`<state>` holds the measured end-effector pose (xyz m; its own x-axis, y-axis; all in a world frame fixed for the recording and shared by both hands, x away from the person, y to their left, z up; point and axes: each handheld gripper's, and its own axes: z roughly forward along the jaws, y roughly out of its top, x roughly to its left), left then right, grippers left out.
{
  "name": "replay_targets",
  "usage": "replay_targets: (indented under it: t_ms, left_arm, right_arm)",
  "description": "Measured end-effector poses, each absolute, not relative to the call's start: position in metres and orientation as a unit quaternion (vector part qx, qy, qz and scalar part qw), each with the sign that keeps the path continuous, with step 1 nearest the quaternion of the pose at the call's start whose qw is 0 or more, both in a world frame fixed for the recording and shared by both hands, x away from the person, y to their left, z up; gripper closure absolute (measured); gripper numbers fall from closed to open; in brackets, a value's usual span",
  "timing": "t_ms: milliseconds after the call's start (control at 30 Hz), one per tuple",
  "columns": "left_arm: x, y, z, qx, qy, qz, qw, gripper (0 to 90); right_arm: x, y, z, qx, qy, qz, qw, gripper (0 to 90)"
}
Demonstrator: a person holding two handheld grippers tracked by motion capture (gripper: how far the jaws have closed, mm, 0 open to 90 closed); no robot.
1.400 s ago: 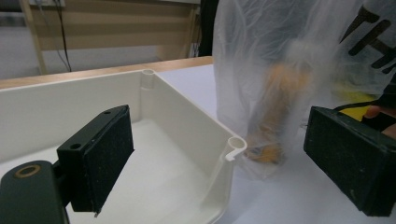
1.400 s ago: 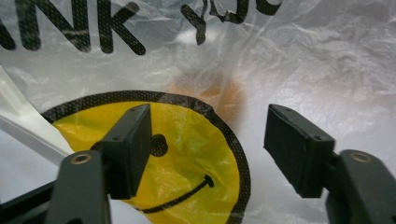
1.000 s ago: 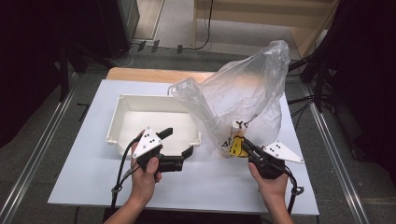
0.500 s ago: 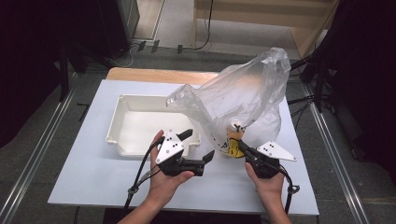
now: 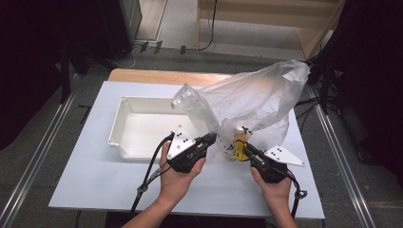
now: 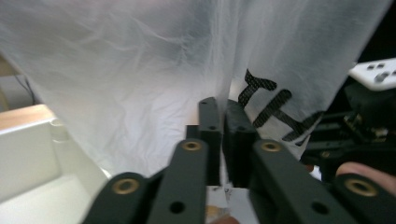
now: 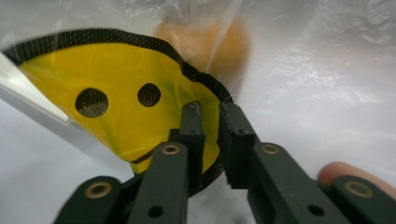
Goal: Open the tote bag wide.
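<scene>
Just right of the white tray (image 5: pixel 142 133), both the left gripper (image 5: pixel 209 139) and right gripper (image 5: pixel 244 148) pinch the plastic bag (image 5: pixel 252 102), jaws nearly pressed together; probably best pulled apart evenly, without tearing.

The clear plastic bag (image 6: pixel 140 79) carries black printed letters (image 6: pixel 275 105); in the left gripper view "TH" can be read, tilted, at about 3 o'clock from the tool's jaws, and the rest of the word is hidden. The bag also bears a yellow smiley face (image 7: pixel 116 93) with a black outline and two black dot eyes, at 10 o'clock from the jaws in the right gripper view. No other text is legible.
</scene>
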<state>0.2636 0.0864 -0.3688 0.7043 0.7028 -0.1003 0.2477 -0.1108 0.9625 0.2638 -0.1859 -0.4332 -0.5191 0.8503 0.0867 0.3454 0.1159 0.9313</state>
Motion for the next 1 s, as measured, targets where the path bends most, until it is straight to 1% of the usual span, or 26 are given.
replay_targets:
  t_ms: [67,200,267,333,367,400,500,633,667,700,733,800,867,900,933,1000]
  left_arm:
    - [0.265,0.085,-0.371,0.72,0.327,0.19,0.582,90.0]
    - [0.266,0.085,-0.372,0.722,0.325,0.188,0.581,90.0]
    - [0.267,0.085,-0.373,0.721,0.324,0.187,0.583,90.0]
    - [0.266,0.085,-0.373,0.722,0.321,0.187,0.584,90.0]
    - [0.266,0.085,-0.373,0.722,0.32,0.188,0.584,90.0]
    - [0.266,0.087,-0.373,0.722,0.316,0.187,0.586,90.0]
    - [0.264,0.092,-0.372,0.721,0.314,0.185,0.59,90.0]
    - [0.262,0.097,-0.373,0.719,0.315,0.18,0.593,88.8]
    - [0.261,0.101,-0.373,0.719,0.313,0.175,0.595,84.5]
    - [0.261,0.101,-0.373,0.719,0.313,0.175,0.595,80.2]
    - [0.26,0.105,-0.371,0.715,0.315,0.166,0.602,74.0]
    - [0.258,0.11,-0.366,0.708,0.312,0.158,0.613,63.2]
    - [0.254,0.113,-0.361,0.701,0.311,0.158,0.623,47.7]
    - [0.252,0.114,-0.358,0.695,0.31,0.159,0.629,42.3]
    - [0.25,0.115,-0.355,0.69,0.311,0.162,0.633,38.2]
    - [0.249,0.116,-0.35,0.681,0.316,0.164,0.64,30.8]
  right_arm:
    - [0.261,-0.189,-0.428,0.424,0.696,0.516,0.264,73.7]
    - [0.254,-0.194,-0.412,0.427,0.667,0.535,0.294,63.6]
    - [0.252,-0.196,-0.403,0.428,0.651,0.544,0.311,54.8]
    - [0.253,-0.2,-0.393,0.433,0.636,0.555,0.316,45.8]
    - [0.253,-0.2,-0.393,0.433,0.636,0.555,0.316,45.8]
    - [0.254,-0.203,-0.382,0.438,0.621,0.569,0.315,37.7]
    - [0.259,-0.203,-0.364,0.435,0.609,0.584,0.314,32.1]
    - [0.268,-0.201,-0.354,0.431,0.605,0.592,0.313,32.1]
    - [0.278,-0.198,-0.353,0.431,0.609,0.594,0.301,37.0]
    - [0.278,-0.198,-0.353,0.431,0.609,0.594,0.301,37.0]
    - [0.285,-0.195,-0.354,0.427,0.616,0.599,0.282,46.8]
    - [0.291,-0.191,-0.357,0.429,0.622,0.595,0.275,68.4]
    - [0.294,-0.187,-0.361,0.432,0.631,0.586,0.268,82.5]
    - [0.296,-0.186,-0.363,0.434,0.635,0.58,0.27,88.0]
    - [0.297,-0.184,-0.365,0.433,0.638,0.575,0.273,90.0]
    - [0.298,-0.182,-0.369,0.434,0.642,0.57,0.274,90.0]
